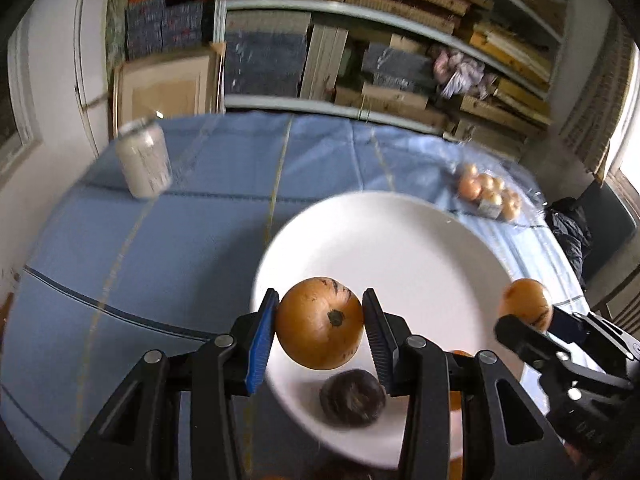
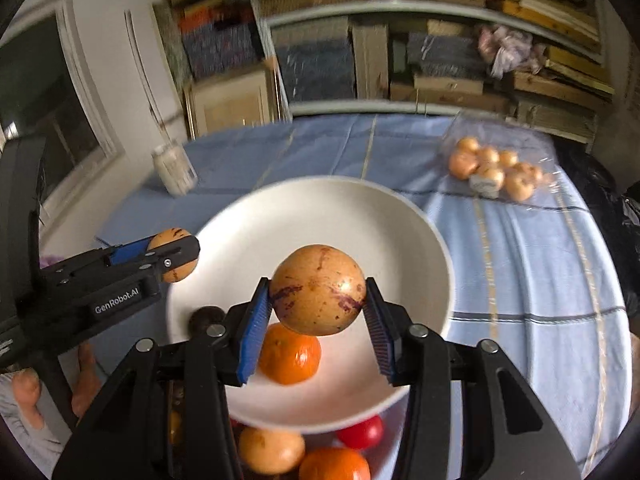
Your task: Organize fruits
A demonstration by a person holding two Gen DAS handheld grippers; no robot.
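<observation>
While both tools are hovering over the white plate (image 1: 400, 248), the left gripper (image 1: 320, 322) is clamping a round golden-brown fruit (image 1: 320, 322) between its blue-padded fingers (image 1: 262, 344), the jaws standing partly apart and pressing on the fruit's sides, its dark stem scar facing the left wrist camera. The right gripper (image 2: 319, 290) is pinching a second yellow fruit (image 2: 319, 290), this one streaked with purple, in the same narrow grip. Both tools are angling downward toward the plate, and in the right wrist view the left gripper is reaching in from nine o'clock, with bare fingers (image 2: 86, 380) showing below it at about eight o'clock. On the plate, an orange citrus fruit (image 2: 290, 354) is lying just under the held purple-streaked fruit, and a small dark fruit (image 1: 352, 398) is sitting near the rim at six o'clock in the left wrist view. Off the plate, toward six o'clock in the right wrist view, more loose fruit (image 2: 272, 450) is lying on the blue tablecloth (image 1: 140, 248). At one o'clock a clear bag of small fruit (image 2: 496, 170) is resting on the cloth, and a pale jar (image 1: 144, 160) is standing at ten o'clock, both blurred.
</observation>
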